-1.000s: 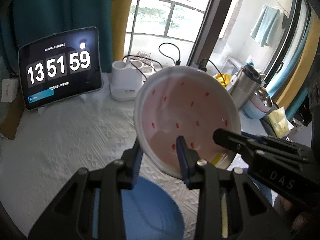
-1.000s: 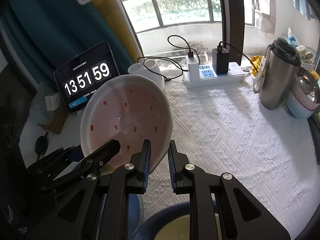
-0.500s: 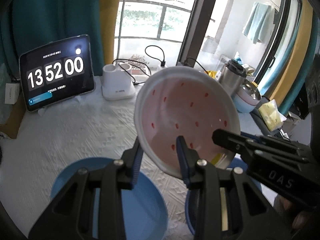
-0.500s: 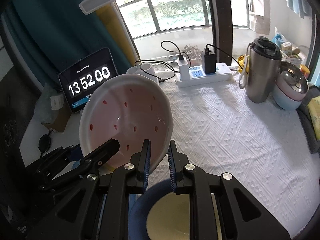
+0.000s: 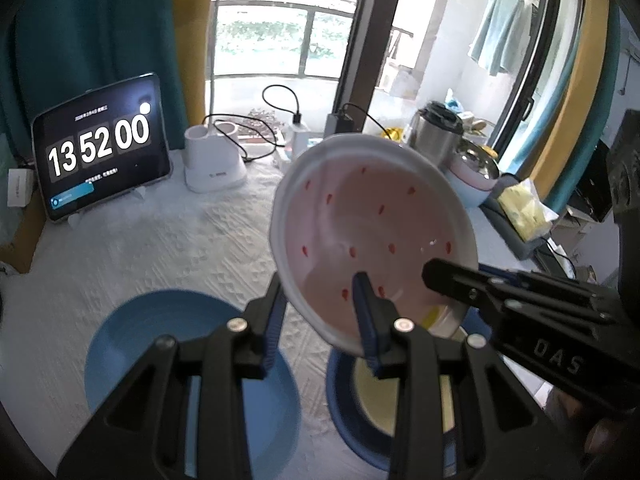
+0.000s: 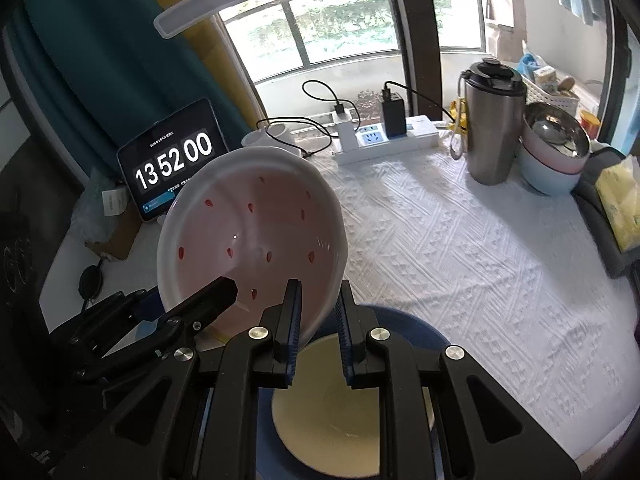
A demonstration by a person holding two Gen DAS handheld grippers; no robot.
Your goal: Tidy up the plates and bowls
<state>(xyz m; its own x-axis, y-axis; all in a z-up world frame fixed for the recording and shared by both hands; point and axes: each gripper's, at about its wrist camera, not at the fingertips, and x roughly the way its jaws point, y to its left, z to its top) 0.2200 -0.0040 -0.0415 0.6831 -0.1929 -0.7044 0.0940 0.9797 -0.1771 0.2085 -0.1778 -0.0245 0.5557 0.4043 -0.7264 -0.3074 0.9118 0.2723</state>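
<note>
**Pink bowl held up by both grippers**

The left gripper (image 5: 320,312) and right gripper (image 6: 318,316) each have their jaws nearly closed, pinching the rim of the pink bowl (image 5: 372,236). The bowl hangs tilted above the white tablecloth (image 6: 460,248), over a blue plate (image 5: 132,332) and a cream-lined blue bowl (image 6: 340,412).

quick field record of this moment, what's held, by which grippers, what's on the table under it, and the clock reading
held: pink bowl with red specks, tilted, off the table
left gripper: shut on bowl's near rim
right gripper: shut on bowl's rim
below: blue plate; blue dish with cream bowl inside
surface: white textured tablecloth
tablet clock: 13 52 00
</note>
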